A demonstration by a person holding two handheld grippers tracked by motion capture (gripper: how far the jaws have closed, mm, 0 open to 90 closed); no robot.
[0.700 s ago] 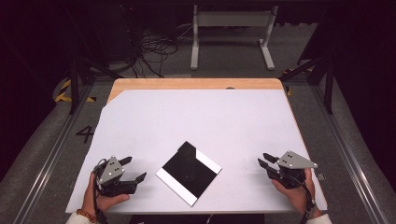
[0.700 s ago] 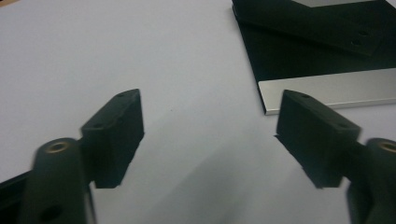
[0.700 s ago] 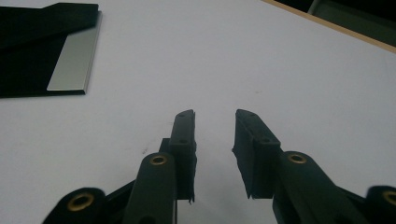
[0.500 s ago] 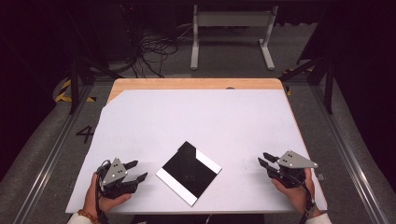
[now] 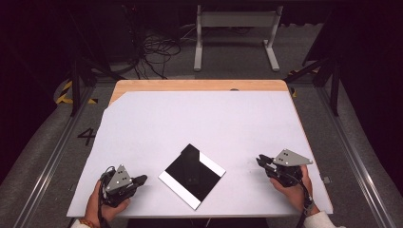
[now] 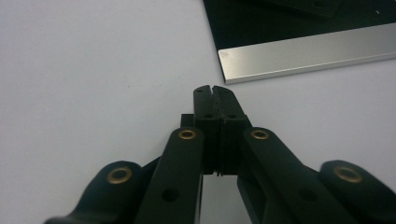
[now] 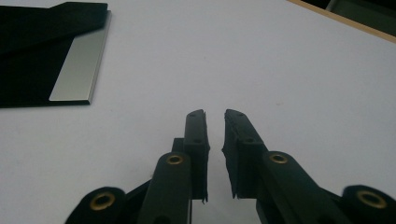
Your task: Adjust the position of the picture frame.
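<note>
Black panel (image 5: pixel 192 176) with silver edge strips lies flat on the tabletop (image 5: pixel 204 123), left claw (image 6: pixel 215 91) pressed together just left of it, right claw (image 7: pixel 215 116) slightly spread further right; we'd likely approach low at a strip edge.

White table cover (image 5: pixel 199 118) over tan wood; at six o'clock, a black panel (image 5: pixel 191 175) — silver-edged; grippers black, brass-riveted.

Evenly lit from above, surroundings falling to black.
Glaring faintly off the silver strip (image 6: pixel 308 55) toward 1 o'clock; blurring the jaw bases at 6 o'clock; casting only soft, short shadows on the white tabletop (image 5: pixel 199 123).
</note>
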